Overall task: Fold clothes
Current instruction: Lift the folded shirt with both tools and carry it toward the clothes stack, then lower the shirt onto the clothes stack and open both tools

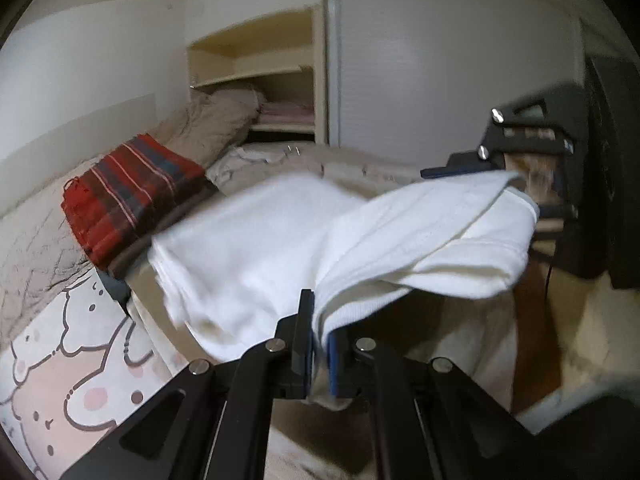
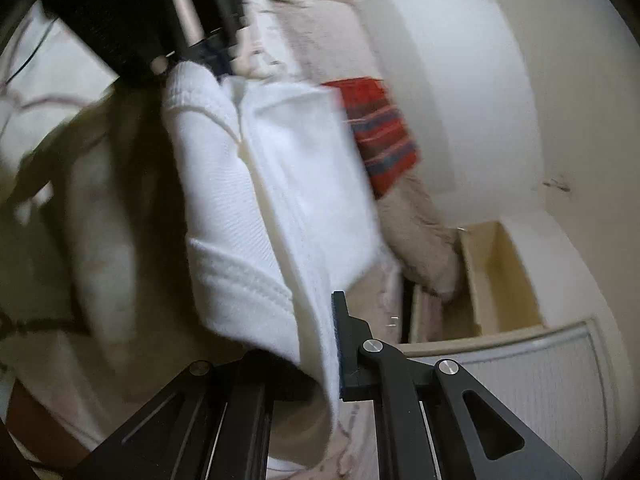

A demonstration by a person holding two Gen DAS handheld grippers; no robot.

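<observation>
Bottom centre of the left wrist view, our left gripper (image 1: pixel 320 340) is clamped on the white garment (image 1: pixel 280 240). Our right gripper (image 2: pixel 332 344) pinches its other edge. Garment spans mid-frame, lifted over the bed (image 1: pixel 40 248). Plaid blanket (image 1: pixel 128 196) mid-left, shelf (image 1: pixel 256 72) top centre.

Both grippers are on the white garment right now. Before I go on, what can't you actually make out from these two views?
- White garment: far edge motion-blurred in both views; its kind is unclear.
- Right gripper: cloth covers one finger in the right wrist view.
- Bed under the garment: hidden by the cloth.
- Shelf contents: too small and soft in the left wrist view.
- Folded plaid cloth: what lies beneath it is cut off.
</observation>
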